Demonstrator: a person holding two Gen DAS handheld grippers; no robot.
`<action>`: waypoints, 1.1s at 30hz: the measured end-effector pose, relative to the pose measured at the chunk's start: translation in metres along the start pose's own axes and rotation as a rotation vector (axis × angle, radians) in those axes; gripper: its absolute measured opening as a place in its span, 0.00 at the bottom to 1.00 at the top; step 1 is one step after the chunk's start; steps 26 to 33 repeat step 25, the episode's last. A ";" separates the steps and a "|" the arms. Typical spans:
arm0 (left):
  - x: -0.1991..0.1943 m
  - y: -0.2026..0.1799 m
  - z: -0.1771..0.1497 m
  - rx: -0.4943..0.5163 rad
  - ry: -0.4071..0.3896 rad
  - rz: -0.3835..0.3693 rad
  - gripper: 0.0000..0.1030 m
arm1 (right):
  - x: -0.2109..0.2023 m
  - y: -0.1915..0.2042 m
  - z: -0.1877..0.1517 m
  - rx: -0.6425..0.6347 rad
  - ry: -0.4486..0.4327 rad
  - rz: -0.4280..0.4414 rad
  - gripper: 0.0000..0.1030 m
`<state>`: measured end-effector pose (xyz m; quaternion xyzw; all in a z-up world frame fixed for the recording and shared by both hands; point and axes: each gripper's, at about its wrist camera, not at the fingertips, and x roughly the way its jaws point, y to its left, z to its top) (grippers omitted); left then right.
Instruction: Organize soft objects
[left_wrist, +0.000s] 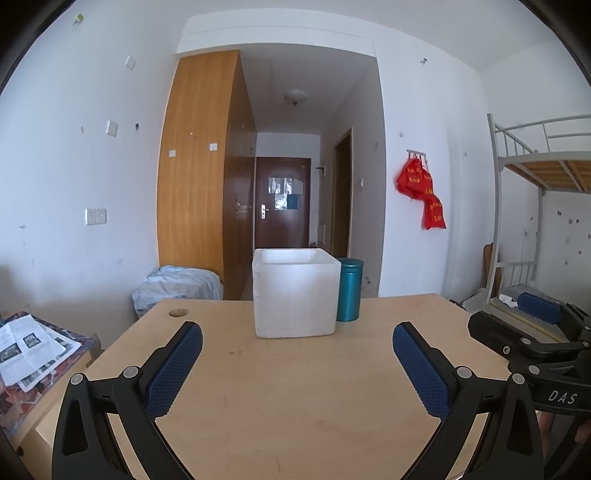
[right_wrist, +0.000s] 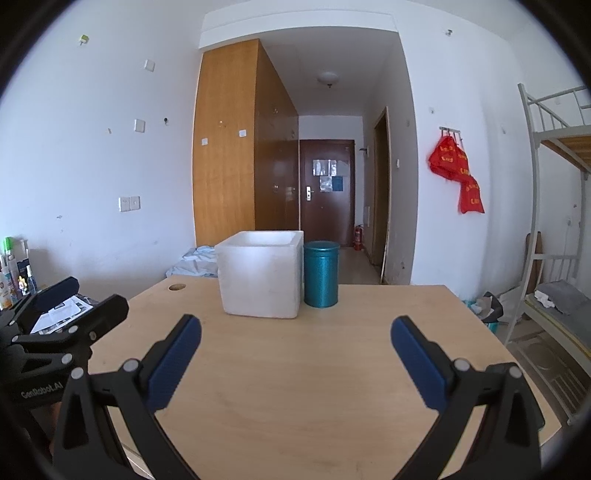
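A white foam box (left_wrist: 295, 295) stands upright, open at the top, at the far side of the wooden table (left_wrist: 280, 398). A teal cylindrical tin (left_wrist: 349, 290) stands touching its right side. Both show in the right wrist view too, the box (right_wrist: 260, 275) and the tin (right_wrist: 320, 274). My left gripper (left_wrist: 297, 339) is open and empty, above the table short of the box. My right gripper (right_wrist: 295, 332) is open and empty, beside the left one. The right gripper shows at the right edge of the left view (left_wrist: 532, 343); the left gripper shows at the left of the right view (right_wrist: 62, 317). No soft object is visible on the table.
A cable hole (left_wrist: 178, 313) sits at the table's far left corner. A low side table with papers (left_wrist: 29, 347) stands to the left. A bunk bed (right_wrist: 554, 221) stands to the right, with clutter on the floor (right_wrist: 487, 306). A bundle of light blue cloth (left_wrist: 177, 286) lies beyond the table.
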<state>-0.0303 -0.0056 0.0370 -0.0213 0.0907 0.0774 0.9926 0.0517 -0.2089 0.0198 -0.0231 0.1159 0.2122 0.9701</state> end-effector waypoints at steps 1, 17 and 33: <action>0.000 0.000 -0.001 -0.002 0.001 0.000 1.00 | 0.000 0.000 0.000 -0.002 -0.002 0.001 1.00; -0.007 -0.002 -0.005 -0.003 -0.015 0.001 1.00 | -0.003 0.001 0.000 -0.007 -0.004 -0.001 1.00; -0.008 -0.002 -0.004 -0.019 -0.026 0.004 1.00 | -0.002 0.001 0.001 -0.005 0.000 0.002 1.00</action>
